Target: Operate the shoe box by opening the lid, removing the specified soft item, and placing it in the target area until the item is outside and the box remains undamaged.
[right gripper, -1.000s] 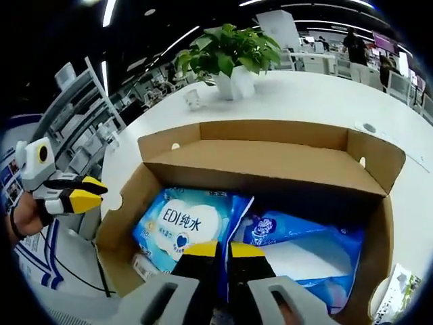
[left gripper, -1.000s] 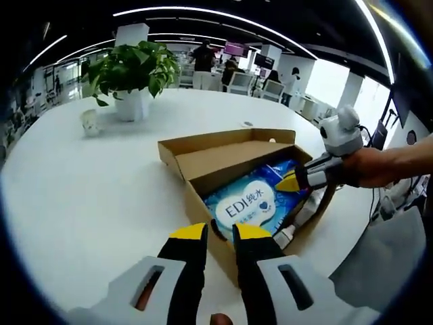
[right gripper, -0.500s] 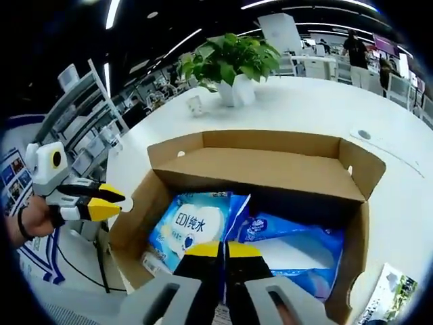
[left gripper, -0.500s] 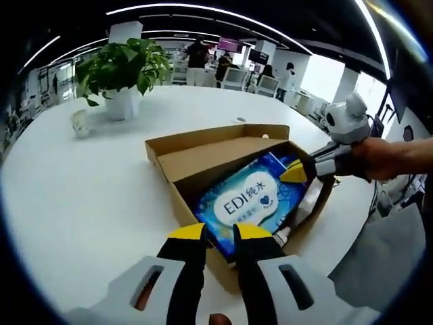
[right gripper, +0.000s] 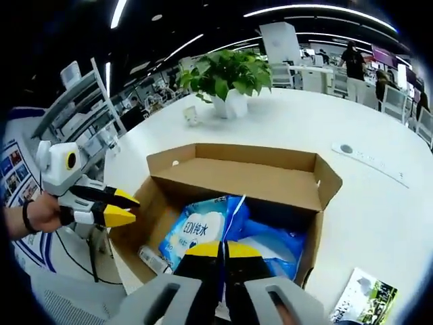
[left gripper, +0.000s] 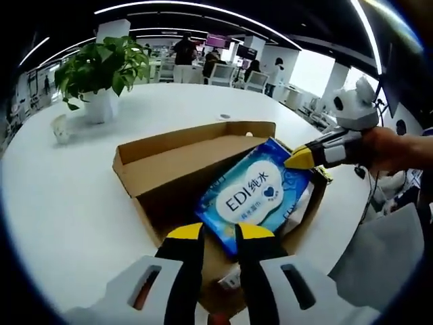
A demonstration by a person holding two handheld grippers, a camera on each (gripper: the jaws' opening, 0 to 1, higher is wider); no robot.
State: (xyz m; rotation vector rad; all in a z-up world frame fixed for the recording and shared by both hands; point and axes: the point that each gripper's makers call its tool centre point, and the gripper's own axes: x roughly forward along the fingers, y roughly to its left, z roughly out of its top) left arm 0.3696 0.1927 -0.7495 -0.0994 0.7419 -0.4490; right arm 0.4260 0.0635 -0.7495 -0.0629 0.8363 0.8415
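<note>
One corner of the blue wipes pack (left gripper: pixel 256 196) has been drawn up by the right gripper (left gripper: pixel 298 160), so that the pack now tilts across the box's near rim instead of lying flat on the bottom as it did a second ago. In the left gripper view the right gripper's jaws are seen pinched shut on the pack's upper corner. The shoe box (right gripper: pixel 230 172) stands near the table's (left gripper: pixel 74 196) front edge, its lid folded back, the cardboard apparently uncreased. In the right gripper view the pack (right gripper: pixel 197 232) is seen edge-on just beyond that view's own jaws, with a second blue pack (right gripper: pixel 274 247) left lying inside the box. The left gripper (left gripper: pixel 220 233) is held just short of the near wall, its jaws nearly closed with only a narrow gap and nothing between them. Removal is judged well begun but unfinished: the pack's lower end still sits inside the box, and placement in the target area remains.
</note>
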